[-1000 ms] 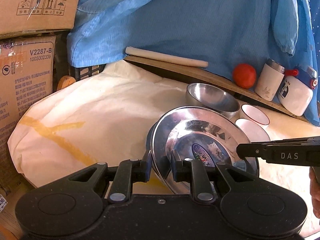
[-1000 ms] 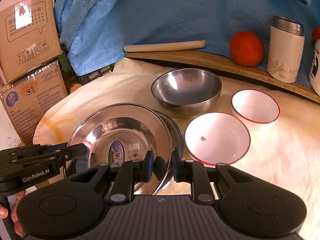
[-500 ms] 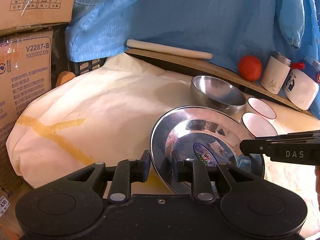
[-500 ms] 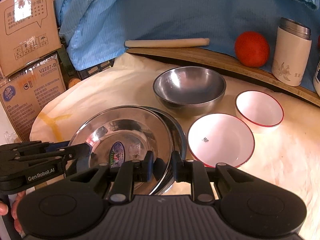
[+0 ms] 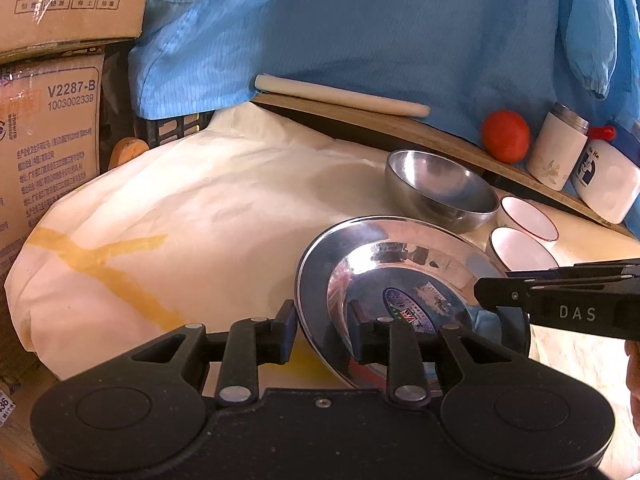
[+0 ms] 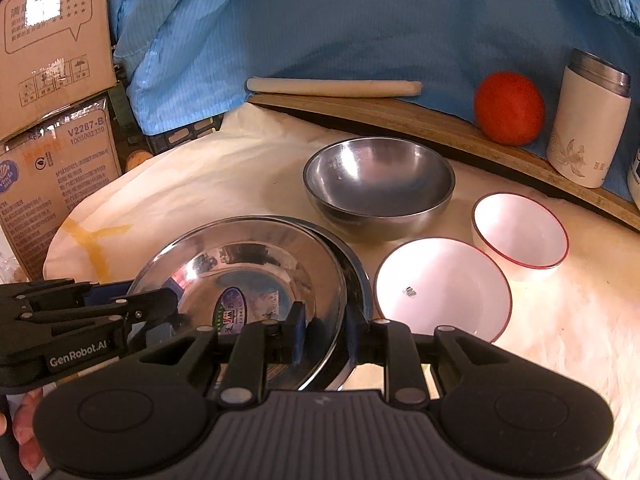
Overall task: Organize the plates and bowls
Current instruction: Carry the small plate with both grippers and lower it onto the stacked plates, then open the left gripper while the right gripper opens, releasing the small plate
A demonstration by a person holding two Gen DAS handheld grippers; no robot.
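A shiny steel plate (image 5: pixel 404 264) (image 6: pixel 256 260) with a sticker in its middle sits on a second steel plate (image 6: pixel 356 268) whose rim shows at its right. My left gripper (image 5: pixel 322 326) stands open around the plate's left rim. My right gripper (image 6: pixel 326 332) has its fingers on either side of the right rims, still gripping the plates. A steel bowl (image 6: pixel 378 184) (image 5: pixel 440 188) stands behind. Two white red-rimmed bowls, near (image 6: pixel 442 286) and far (image 6: pixel 520 232), stand to the right.
The dishes rest on a cream cloth-covered round table (image 5: pixel 180 208). A wooden board (image 6: pixel 420 120) at the back carries a rolling pin (image 6: pixel 332 87), a tomato (image 6: pixel 509 107), a white canister (image 6: pixel 588 120). Cardboard boxes (image 5: pixel 48 140) stand left. Blue cloth (image 6: pixel 360 20) hangs behind.
The left gripper's jaws have opened off the plate's left rim and drawn back slightly. The top plate has settled lower onto the plate beneath. The right gripper has stayed in place.
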